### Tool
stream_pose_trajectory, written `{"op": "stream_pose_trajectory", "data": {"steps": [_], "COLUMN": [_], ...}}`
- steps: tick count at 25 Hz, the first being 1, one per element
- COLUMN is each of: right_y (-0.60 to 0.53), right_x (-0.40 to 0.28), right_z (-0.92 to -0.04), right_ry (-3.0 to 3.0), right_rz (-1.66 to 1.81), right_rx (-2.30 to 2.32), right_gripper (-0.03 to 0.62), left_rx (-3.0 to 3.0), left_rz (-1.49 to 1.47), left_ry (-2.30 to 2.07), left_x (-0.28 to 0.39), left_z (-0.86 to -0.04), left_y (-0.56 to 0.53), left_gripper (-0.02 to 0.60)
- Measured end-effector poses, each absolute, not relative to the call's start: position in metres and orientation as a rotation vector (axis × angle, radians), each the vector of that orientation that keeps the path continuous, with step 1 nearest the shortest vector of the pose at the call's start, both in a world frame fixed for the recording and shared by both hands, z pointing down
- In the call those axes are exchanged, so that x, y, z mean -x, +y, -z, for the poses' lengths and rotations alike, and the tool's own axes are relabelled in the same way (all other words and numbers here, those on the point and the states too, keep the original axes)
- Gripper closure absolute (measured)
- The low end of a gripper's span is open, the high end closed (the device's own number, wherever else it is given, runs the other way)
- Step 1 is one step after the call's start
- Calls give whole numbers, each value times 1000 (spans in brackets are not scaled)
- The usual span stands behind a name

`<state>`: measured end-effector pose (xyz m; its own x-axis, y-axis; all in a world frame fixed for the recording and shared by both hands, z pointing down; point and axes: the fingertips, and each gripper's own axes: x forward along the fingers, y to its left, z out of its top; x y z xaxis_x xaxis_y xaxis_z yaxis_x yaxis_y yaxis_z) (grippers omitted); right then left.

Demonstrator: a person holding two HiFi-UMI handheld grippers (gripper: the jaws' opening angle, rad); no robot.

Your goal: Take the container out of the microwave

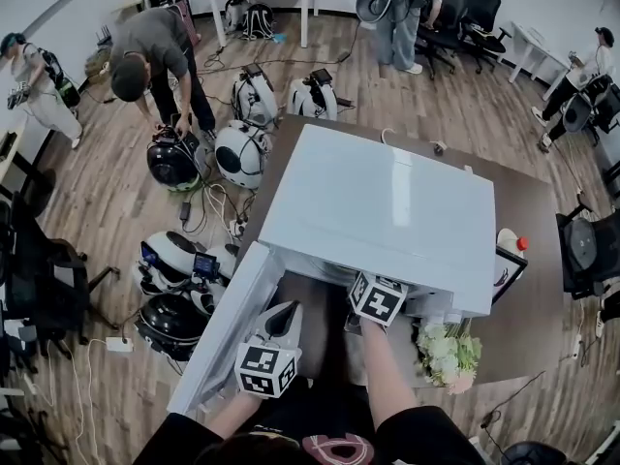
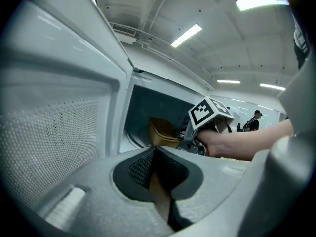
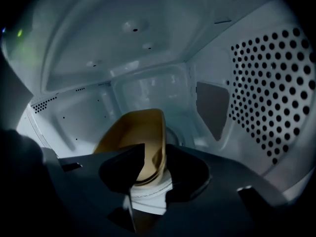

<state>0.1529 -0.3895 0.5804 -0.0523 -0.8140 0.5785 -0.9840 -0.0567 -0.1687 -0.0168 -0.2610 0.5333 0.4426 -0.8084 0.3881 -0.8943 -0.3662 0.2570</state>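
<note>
Head view and both gripper views, microwave (image 1: 387,211) on the brown surface (image 1: 528,211).

Edges and room: the door (image 1: 228,327) is hanging wide open at the left, and its inner face is running close along the left gripper (image 2: 154,149). The cavity mouth is standing open toward me. Inside, the perforated wall (image 3: 266,93) is closing in on the right, while the ceiling and back wall are leaving free room above and behind the container (image 3: 133,132).

Grippers: I am holding the right gripper (image 3: 154,151) inside the cavity, with its jaws set on either side of the container's near wall and pinching it. The container, a yellow bowl, is sitting on the cavity floor near the middle. I am keeping the left gripper outside, just beside the door, with its jaws pressed together and nothing between them.

Surroundings: flowers (image 1: 448,352) are standing on the surface just right of my right arm, below the microwave's front corner. Round white and black devices (image 1: 240,153) are lying on the floor left of the surface, well apart from both grippers.
</note>
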Motion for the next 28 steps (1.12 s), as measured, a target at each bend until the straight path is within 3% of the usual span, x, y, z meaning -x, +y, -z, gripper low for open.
{"op": "stream_pose_trajectory", "data": {"steps": [4, 12, 28], "right_y": [-390, -389, -380], "right_x": [-154, -155, -154], "right_z": [-581, -582, -580], "right_ry": [-1920, -1889, -1910], "right_rz": [-812, -824, -856], "right_rx": [-1932, -1955, -1924], "right_gripper": [458, 546, 557], "left_rx": [-2238, -2244, -2269], "left_rz": [-282, -296, -316], "left_ry": [-1466, -1455, -1421], "left_x": [19, 14, 7], "left_z": [-536, -535, -539], "left_y": [-266, -268, -260], "left_gripper": [572, 572, 572]}}
